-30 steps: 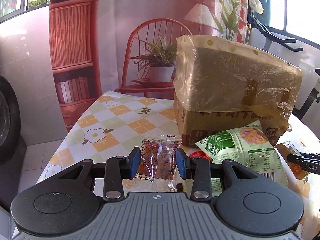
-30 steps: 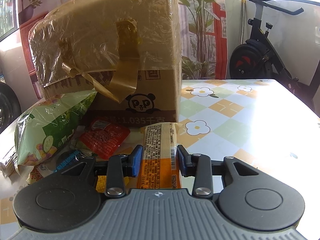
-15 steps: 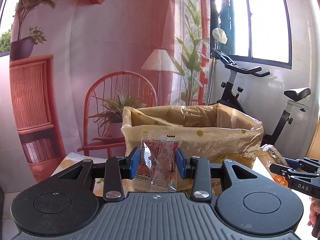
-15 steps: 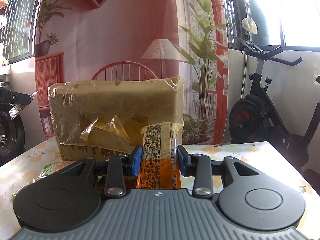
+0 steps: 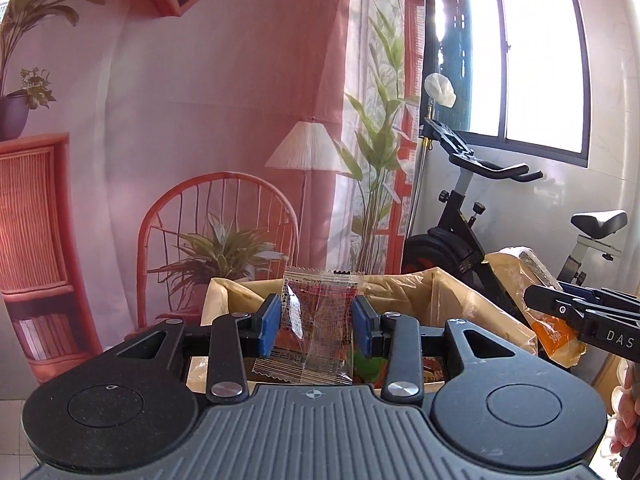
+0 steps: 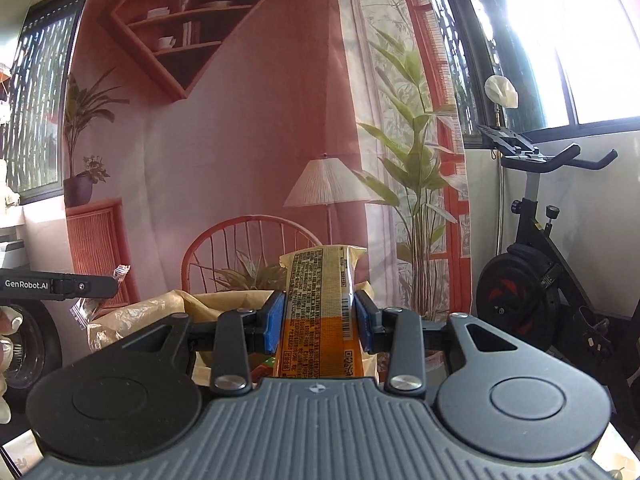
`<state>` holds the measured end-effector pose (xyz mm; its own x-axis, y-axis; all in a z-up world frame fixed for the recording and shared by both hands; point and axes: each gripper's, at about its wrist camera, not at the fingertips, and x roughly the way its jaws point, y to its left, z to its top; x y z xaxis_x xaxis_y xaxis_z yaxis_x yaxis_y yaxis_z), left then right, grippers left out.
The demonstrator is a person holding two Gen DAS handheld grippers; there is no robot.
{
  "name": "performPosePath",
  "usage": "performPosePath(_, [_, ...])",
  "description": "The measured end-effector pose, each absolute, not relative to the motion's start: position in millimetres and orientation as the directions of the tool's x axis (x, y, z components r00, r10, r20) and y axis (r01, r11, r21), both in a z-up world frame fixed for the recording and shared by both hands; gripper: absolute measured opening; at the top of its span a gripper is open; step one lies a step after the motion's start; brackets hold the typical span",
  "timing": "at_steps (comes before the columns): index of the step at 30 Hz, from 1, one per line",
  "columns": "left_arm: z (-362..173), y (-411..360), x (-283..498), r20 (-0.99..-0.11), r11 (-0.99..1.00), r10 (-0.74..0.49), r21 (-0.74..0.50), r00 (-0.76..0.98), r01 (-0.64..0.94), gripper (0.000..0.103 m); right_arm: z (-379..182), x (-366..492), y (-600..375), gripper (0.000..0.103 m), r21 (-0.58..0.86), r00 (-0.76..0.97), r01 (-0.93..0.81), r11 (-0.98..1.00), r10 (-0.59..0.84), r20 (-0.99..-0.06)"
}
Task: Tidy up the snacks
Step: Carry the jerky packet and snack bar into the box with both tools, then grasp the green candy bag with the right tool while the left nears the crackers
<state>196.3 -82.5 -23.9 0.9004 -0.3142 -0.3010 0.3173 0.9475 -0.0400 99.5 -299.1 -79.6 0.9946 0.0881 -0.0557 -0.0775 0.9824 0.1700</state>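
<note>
My left gripper (image 5: pixel 316 322) is shut on a small clear sachet with dark red filling (image 5: pixel 318 320), held over the open top of the cardboard box lined with a yellowish plastic bag (image 5: pixel 452 300). Some snack packets show inside the box below. My right gripper (image 6: pixel 318 322) is shut on a long orange and yellow snack pack (image 6: pixel 320 312), held upright above the same box (image 6: pixel 168 308). In the left wrist view the right gripper (image 5: pixel 560 316) with its orange pack (image 5: pixel 552 330) comes in from the right edge. The left gripper (image 6: pixel 100 286) shows at the left in the right wrist view.
An exercise bike (image 5: pixel 472 216) stands behind the box at the right, by the window. A printed backdrop with a red chair (image 5: pixel 216 224), lamp and plants hangs behind. A person's fingers (image 5: pixel 630 408) show at the right edge.
Both grippers have risen from the table with their packs, and the view tilted up from the tabletop to the box's open top. The left sachet now hangs over the box opening.
</note>
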Motion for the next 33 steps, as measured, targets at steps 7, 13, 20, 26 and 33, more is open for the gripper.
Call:
performPosePath(7, [-34.1, -81.6, 244.1, -0.39, 0.969, -0.244, -0.054, 0.888, 0.243, 0.041, -71.8, 183.0, -255.6, 0.038, 0.135, 0.962, -0.186, 0.973, 0.209, -0.176])
performPosePath(13, [-37.6, -67.0, 257.3, -0.429, 0.972, -0.234, -0.081, 0.873, 0.22, 0.067, -82.9, 229.2, -238.4, 0.04, 0.242, 0.912, -0.238, 0.941, 0.302, -0.277])
performPosePath(20, [-33.1, -51.6, 226.0, -0.405, 0.964, -0.251, -0.02, 0.879, 0.266, 0.069, -78.9, 207.5, -242.5, 0.053, 0.248, 0.916, -0.264, 0.932, 0.323, -0.237])
performPosePath(26, [-34.7, -30.6, 185.3, -0.403, 0.954, -0.282, -0.024, 0.871, 0.298, 0.069, -80.4, 160.9, -251.3, 0.053, 0.246, 0.925, -0.288, 0.925, 0.336, -0.18])
performPosePath(33, [-68.5, 5.7, 152.2, -0.46, 0.955, -0.286, -0.064, 0.841, 0.29, 0.069, -106.2, 111.2, -249.2, 0.064, 0.281, 0.932, -0.263, 0.923, 0.318, -0.174])
